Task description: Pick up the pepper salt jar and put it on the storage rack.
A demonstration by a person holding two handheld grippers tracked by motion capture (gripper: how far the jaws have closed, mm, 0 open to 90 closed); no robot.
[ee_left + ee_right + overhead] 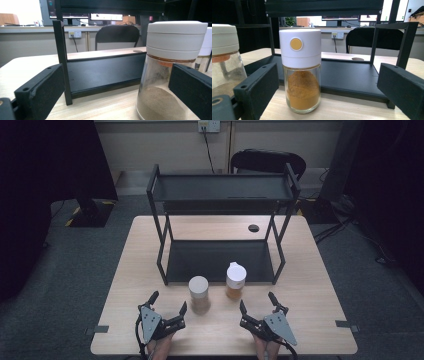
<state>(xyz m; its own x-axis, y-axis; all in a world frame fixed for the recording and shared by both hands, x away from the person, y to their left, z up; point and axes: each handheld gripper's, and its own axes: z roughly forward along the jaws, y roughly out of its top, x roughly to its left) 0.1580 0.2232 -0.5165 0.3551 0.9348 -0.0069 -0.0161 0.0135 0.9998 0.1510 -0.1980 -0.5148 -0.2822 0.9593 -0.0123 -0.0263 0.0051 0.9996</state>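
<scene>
Two spice jars stand on the wooden table (310, 285) just in front of a black two-tier rack (215, 260). The left jar (198, 292) has a beige lid and grey-brown powder (172, 62). The right jar (235, 280) has a white lid with a yellow dot and holds orange powder (300, 70). My left gripper (169, 302) stands open to the left of the beige-lidded jar and short of it; that jar sits close to the right jaw of the left gripper (115, 85). My right gripper (257, 302) is open, with the white-lidded jar ahead of the right gripper (328, 82), nearer the left jaw.
The rack's lower shelf (349, 77) lies directly behind the jars, and its front post (61, 62) stands left of the beige-lidded jar. A small black disc (253, 228) lies on the table behind the rack. A black chair (267, 162) stands beyond the far edge.
</scene>
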